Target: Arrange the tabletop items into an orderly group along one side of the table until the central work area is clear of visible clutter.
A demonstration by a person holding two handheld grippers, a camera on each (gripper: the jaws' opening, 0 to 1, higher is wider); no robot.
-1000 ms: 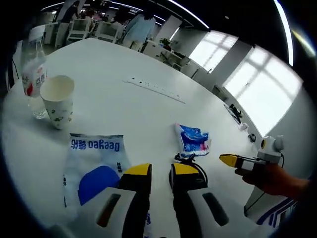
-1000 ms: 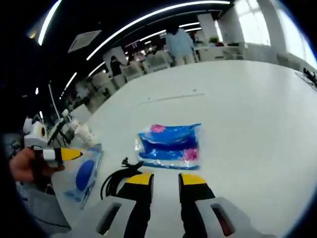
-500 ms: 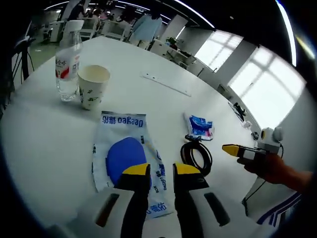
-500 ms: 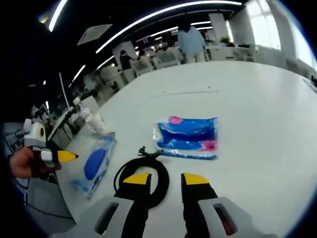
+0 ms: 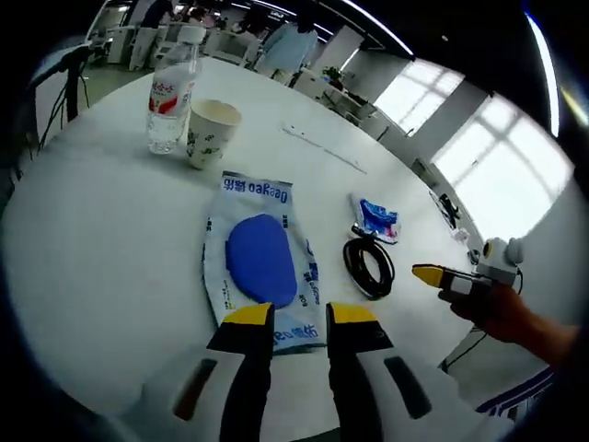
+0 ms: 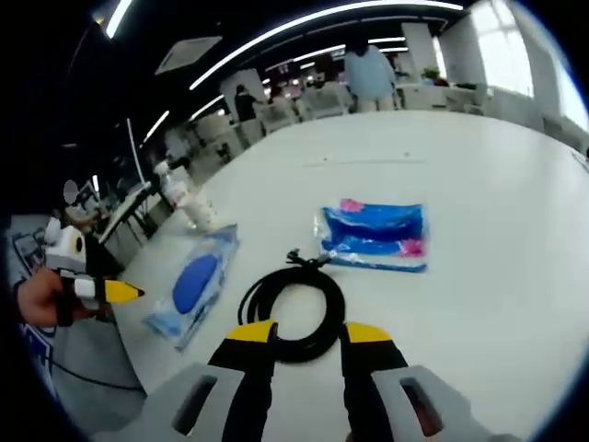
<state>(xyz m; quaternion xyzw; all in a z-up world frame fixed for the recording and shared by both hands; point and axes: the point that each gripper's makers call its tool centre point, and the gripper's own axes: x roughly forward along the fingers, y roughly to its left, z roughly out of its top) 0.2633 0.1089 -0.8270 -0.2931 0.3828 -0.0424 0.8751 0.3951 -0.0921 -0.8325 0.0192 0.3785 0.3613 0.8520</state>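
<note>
Cable (image 6: 293,313) unmoved, both tongs drawn back

Five items spread across a white bench (image 5: 101,239).

One clear water bottle (image 5: 171,92), one paper cup (image 5: 209,133), one large packet with a blue pad (image 5: 261,262), one small blue-and-pink pouch (image 5: 375,219) and one coiled black cable (image 5: 368,269); two grippers, each with two yellow-tipped fingers (image 5: 247,318).

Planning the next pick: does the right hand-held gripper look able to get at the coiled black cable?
Probably yes. The right hand-held gripper is open, with the coiled black cable lying flat on the table right before its jaws, and nothing lies between them.
</note>
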